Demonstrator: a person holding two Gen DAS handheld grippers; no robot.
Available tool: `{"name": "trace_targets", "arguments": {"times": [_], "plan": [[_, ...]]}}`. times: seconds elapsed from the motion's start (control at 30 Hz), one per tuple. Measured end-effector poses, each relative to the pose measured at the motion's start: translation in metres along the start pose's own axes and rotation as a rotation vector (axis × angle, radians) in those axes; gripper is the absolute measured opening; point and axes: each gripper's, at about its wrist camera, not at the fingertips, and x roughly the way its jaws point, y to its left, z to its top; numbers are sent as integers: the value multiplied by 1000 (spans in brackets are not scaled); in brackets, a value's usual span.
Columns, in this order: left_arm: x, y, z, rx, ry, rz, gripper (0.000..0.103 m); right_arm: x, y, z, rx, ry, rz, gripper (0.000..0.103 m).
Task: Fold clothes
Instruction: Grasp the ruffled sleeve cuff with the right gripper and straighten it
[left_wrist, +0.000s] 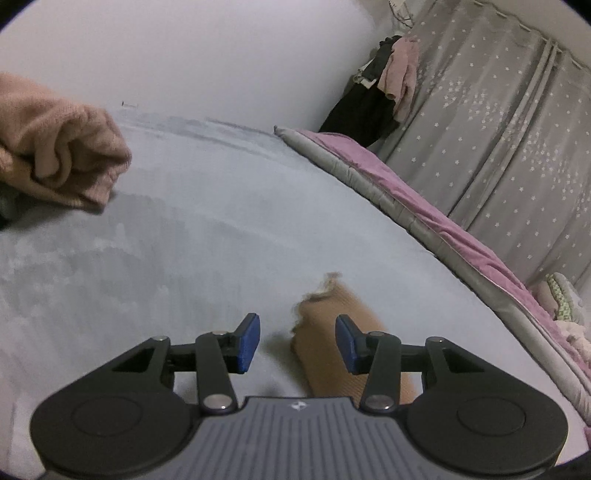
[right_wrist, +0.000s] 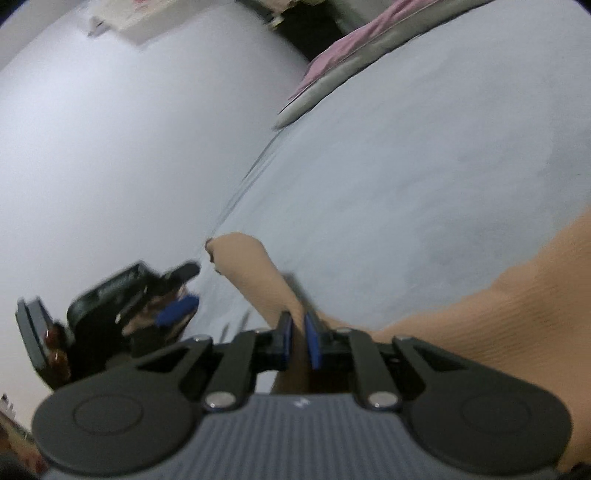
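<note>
A: What is the biggest thing here?

B: The bed (left_wrist: 207, 221), pale grey-blue, running up to a white wall. A quilt (left_wrist: 424, 214), pink and grey, lies rolled along its far side, likely pushed aside to leave room for folding.

A: And the garment?

B: A tan knit garment (right_wrist: 498, 314) lies on the bed. Its broad part spreads to the right in the right wrist view, and one narrow sleeve-like strip (right_wrist: 255, 273) runs straight ahead, its long axis along the fingers, its end pointing toward the wall.

A: Who holds it?

B: The right gripper (right_wrist: 298, 341) has its jaws pinched on that strip near its base, I judge to lift or swing it over the body. The left gripper (left_wrist: 297, 341) hovers with jaws wide apart over the frayed end of a tan strip (left_wrist: 332, 332), holding nothing.

A: Anything else?

B: A bunched pinkish knit (left_wrist: 62, 147) sits well apart, at the left.
</note>
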Motion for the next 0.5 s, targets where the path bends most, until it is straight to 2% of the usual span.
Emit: {"name": "trace_targets", "arguments": {"times": [0.07, 0.33, 0.43, 0.5], "plan": [[6, 4, -4, -23, 13, -25, 44, -2, -6, 3, 38, -19, -5, 10], [39, 23, -19, -196, 136, -183, 41, 3, -5, 3, 17, -20, -43, 12], [52, 29, -26, -268, 171, -212, 37, 4, -5, 1, 14, -18, -39, 14], [56, 31, -27, -296, 164, -209, 31, 2, -6, -1, 9, -18, -38, 15]]}}
